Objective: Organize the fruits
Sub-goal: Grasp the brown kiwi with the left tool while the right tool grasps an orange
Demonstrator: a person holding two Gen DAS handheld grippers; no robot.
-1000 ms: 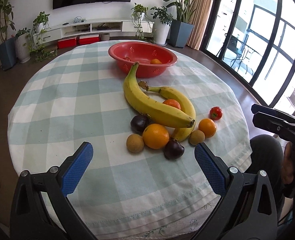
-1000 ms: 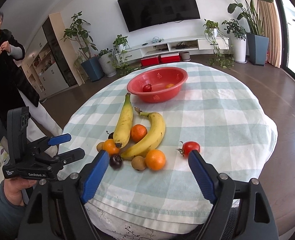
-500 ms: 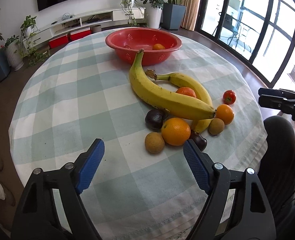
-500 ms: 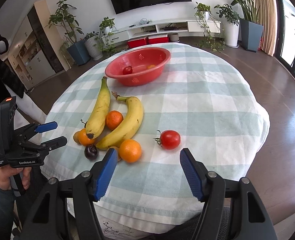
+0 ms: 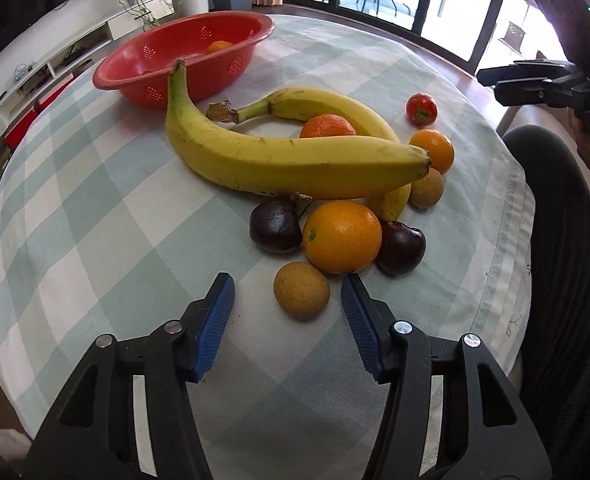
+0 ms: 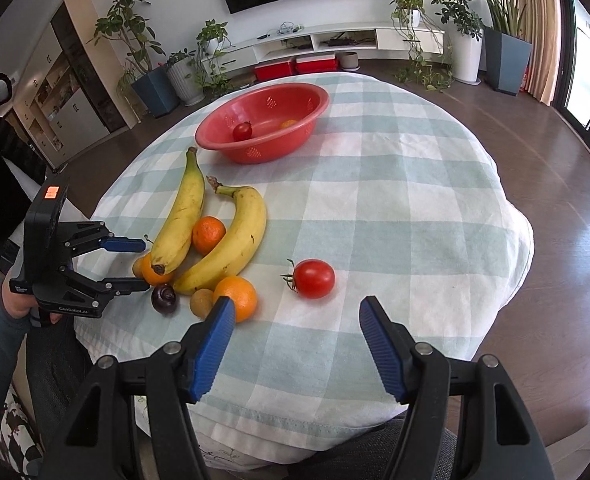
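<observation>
Left gripper (image 5: 287,294) first: its jaws are closing, and the small brown round fruit (image 5: 301,290) sits between the blue pads with cloth showing on both sides, so nothing is pinched yet. I read this as the approach to picking up that fruit, the nearest of the cluster to me. The big orange (image 5: 342,237) is just behind it, nearly touching, with a dark plum (image 5: 275,225) on one side of the orange and a second dark plum (image 5: 400,247) on the other; the long banana (image 5: 291,162) lies across the far side of them.

Right gripper (image 6: 297,312) hangs with its jaws parted and empty, lined up on the tomato (image 6: 314,278), which lies on its own on the checked tablecloth (image 6: 395,208), apart from the other fruit. I judge it is waiting or beginning its own approach.

The red basket (image 6: 319,98) stands at the far side of the table and already holds a small red fruit (image 6: 242,131) and a small orange one (image 6: 288,123), so I take it as the place where everything goes. Most of the fruit is not yet in it.

Next, I would lower the left pads a little further around the brown fruit, keeping the right-hand pad clear of the orange so it doesn't roll, finish the squeeze gently since the fruit is round and could slip out, then lift and carry it over the bananas to the basket.
</observation>
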